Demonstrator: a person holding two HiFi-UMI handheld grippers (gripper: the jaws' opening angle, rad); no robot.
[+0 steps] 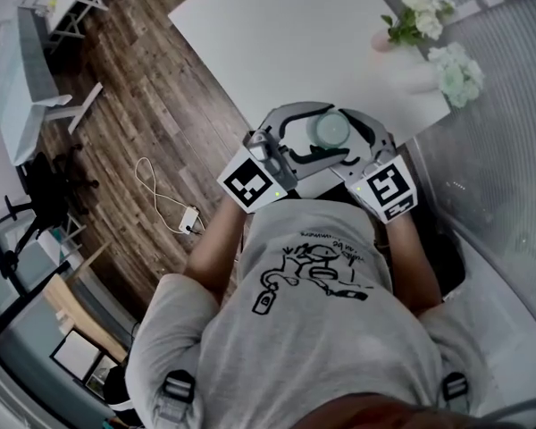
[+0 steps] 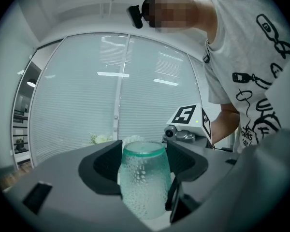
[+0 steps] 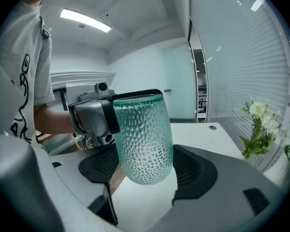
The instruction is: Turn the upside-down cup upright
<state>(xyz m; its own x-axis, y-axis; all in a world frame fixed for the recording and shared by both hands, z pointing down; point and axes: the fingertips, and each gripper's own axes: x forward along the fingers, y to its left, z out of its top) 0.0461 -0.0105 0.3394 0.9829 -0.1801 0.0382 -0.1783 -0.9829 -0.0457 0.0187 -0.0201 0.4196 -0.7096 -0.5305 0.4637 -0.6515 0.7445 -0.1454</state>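
Observation:
A clear dimpled glass cup with a green rim point(image 3: 144, 139) hangs above the white table point(image 3: 203, 134), its green-rimmed end up. In the left gripper view the cup point(image 2: 144, 187) sits deep between the jaws of my left gripper point(image 2: 145, 164), which press on both its sides. That gripper's grey finger point(image 3: 94, 117) shows clamped on the cup's upper part. My right gripper point(image 3: 146, 167) has its jaws against the cup's lower sides. From the head view the cup point(image 1: 330, 130) lies between both grippers at the table's near edge.
A pink vase of white flowers point(image 1: 429, 25) stands at the table's far right, by the blinds. The table point(image 1: 277, 34) stretches away beyond the grippers. A white cable with a power adapter point(image 1: 189, 219) lies on the wooden floor to the left.

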